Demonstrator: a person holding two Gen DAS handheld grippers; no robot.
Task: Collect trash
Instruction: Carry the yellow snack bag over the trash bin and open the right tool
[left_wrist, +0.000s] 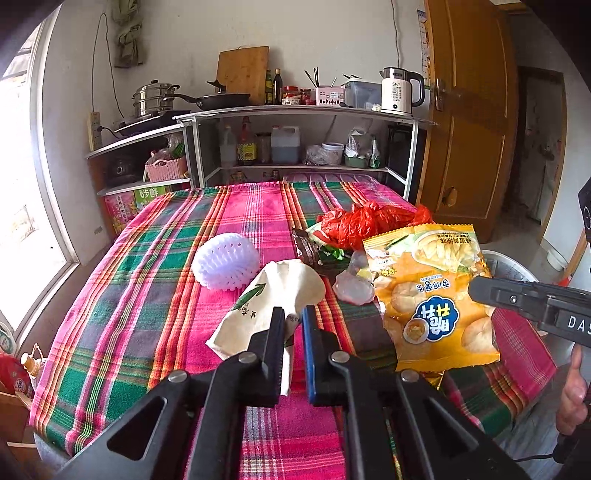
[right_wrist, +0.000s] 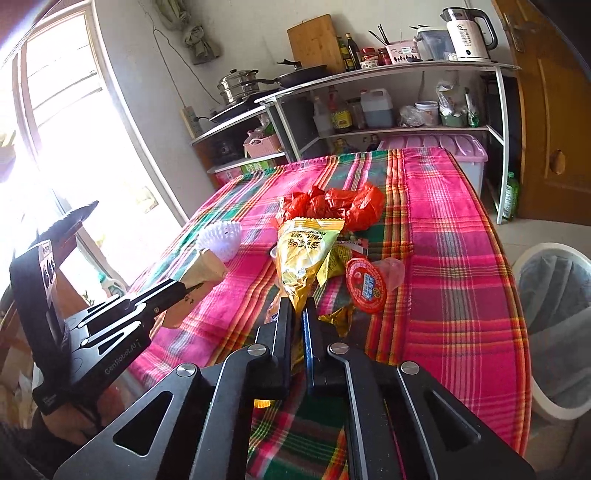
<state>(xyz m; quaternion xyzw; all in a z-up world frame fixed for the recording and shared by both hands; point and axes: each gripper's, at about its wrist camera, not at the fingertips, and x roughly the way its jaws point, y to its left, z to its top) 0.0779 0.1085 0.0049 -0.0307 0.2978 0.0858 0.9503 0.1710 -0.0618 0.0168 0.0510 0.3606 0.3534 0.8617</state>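
Observation:
My left gripper (left_wrist: 293, 312) is shut on the near edge of a cream paper bag (left_wrist: 273, 291) printed with a green arrow, lifted a little off the plaid cloth. Seen from the right wrist, that left gripper (right_wrist: 183, 286) pinches the paper bag (right_wrist: 207, 267) at the left. My right gripper (right_wrist: 296, 302) is shut on the corner of a yellow snack bag (right_wrist: 303, 254). From the left wrist the snack bag (left_wrist: 432, 295) hangs from the right gripper (left_wrist: 474, 290). A white foam fruit net (left_wrist: 225, 262), a red plastic bag (left_wrist: 369, 221) and a clear cup (left_wrist: 354, 284) lie behind.
A red-lidded jelly cup (right_wrist: 367, 288) and small wrappers (right_wrist: 336, 317) lie on the plaid-covered table (right_wrist: 443, 221). A white bin with a grey liner (right_wrist: 554, 325) stands off the table's right edge. Kitchen shelves (left_wrist: 295, 114) line the far wall. A person's hand (left_wrist: 572, 391) shows at the right.

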